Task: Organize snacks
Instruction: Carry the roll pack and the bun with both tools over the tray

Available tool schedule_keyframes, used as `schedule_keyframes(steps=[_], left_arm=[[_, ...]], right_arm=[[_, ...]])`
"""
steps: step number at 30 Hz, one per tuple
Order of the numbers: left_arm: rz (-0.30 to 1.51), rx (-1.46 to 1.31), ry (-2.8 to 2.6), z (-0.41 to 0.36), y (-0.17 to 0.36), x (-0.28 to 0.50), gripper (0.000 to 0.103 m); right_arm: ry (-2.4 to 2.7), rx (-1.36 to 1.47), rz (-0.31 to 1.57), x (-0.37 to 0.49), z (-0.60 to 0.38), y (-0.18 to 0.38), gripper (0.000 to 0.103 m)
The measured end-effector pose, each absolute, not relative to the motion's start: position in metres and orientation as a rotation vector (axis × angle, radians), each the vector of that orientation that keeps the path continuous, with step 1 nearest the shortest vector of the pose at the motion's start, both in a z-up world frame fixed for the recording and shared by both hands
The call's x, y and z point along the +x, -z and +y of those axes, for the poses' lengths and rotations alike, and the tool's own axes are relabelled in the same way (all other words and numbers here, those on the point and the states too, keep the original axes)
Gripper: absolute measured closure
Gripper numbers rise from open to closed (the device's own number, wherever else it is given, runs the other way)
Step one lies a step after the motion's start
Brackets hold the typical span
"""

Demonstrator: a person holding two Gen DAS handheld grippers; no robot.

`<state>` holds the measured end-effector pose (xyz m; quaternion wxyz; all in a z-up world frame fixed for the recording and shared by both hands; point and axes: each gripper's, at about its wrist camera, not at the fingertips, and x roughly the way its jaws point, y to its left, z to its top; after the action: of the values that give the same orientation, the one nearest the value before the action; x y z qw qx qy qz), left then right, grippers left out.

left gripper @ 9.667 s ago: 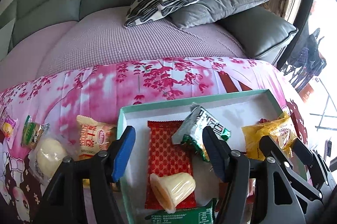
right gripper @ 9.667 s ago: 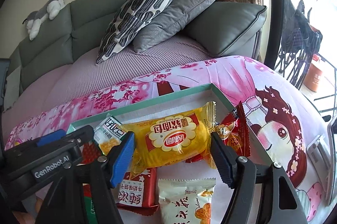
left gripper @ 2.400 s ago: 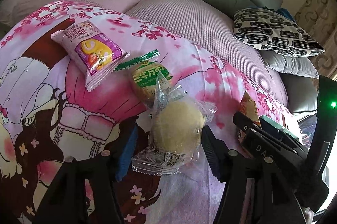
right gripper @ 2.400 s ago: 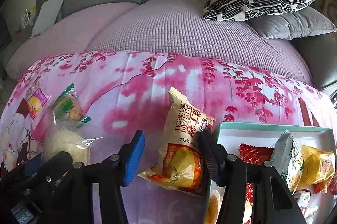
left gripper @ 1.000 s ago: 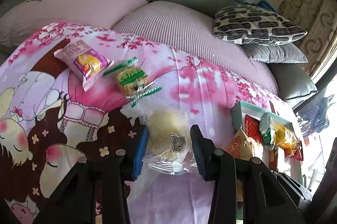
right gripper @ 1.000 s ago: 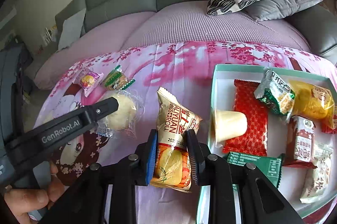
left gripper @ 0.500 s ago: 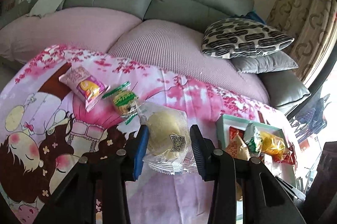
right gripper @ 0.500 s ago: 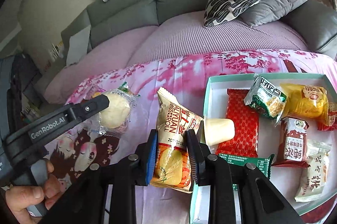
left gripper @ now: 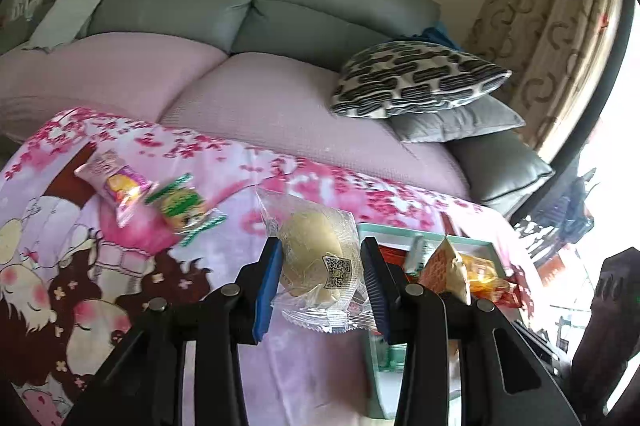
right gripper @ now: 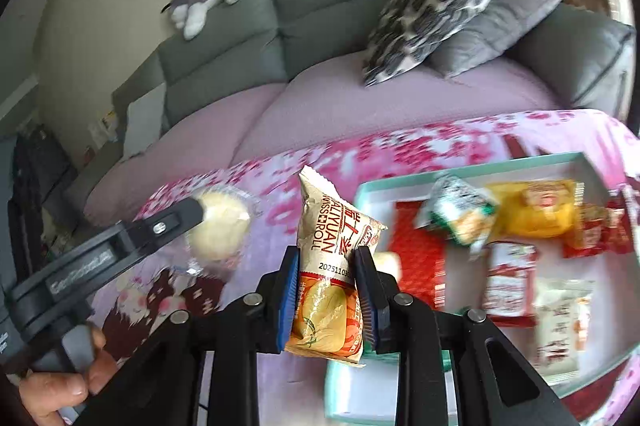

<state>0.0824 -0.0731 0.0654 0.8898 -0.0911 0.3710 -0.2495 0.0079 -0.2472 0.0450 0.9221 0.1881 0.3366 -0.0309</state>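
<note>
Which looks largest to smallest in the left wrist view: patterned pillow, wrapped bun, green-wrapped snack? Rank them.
1. patterned pillow, clearly the largest.
2. wrapped bun in the left gripper; it sits nearest the camera, so it looks bigger than it is.
3. green-wrapped snack on the pink blanket, smallest.

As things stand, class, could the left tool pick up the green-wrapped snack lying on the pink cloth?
Probably not yet: the left tool is already shut on the clear-wrapped bun, so nothing else fits between its jaws. The green-wrapped snack itself lies uncovered.
</note>
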Motion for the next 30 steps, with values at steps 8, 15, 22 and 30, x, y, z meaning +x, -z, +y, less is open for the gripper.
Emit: schedule_keyframes(steps=[8, 15, 22, 30], left_arm=[[0.77, -0.172, 0.618, -0.098, -0.069, 0.071, 0.061], [0.774, -0.15, 0.71, -0.125, -0.068, 0.058, 0.061], [0.77, -0.117, 0.769, -0.153, -0.059, 0.047, 0.061], [0.758, -0.092, 0.79, -0.175, -0.047, 0.044, 0.075]], right_arm=[[0.277, 0.433, 0.642, -0.023, -0.307, -0.054, 0.074], [0.405, 0.446, 0.606, -0.047, -0.334, -0.064, 0.074], [0.487, 0.477, 0.6, -0.062, -0.354, -0.062, 0.073], [0.486, 0.491, 0.651, -0.055, -0.358, -0.045, 0.073]])
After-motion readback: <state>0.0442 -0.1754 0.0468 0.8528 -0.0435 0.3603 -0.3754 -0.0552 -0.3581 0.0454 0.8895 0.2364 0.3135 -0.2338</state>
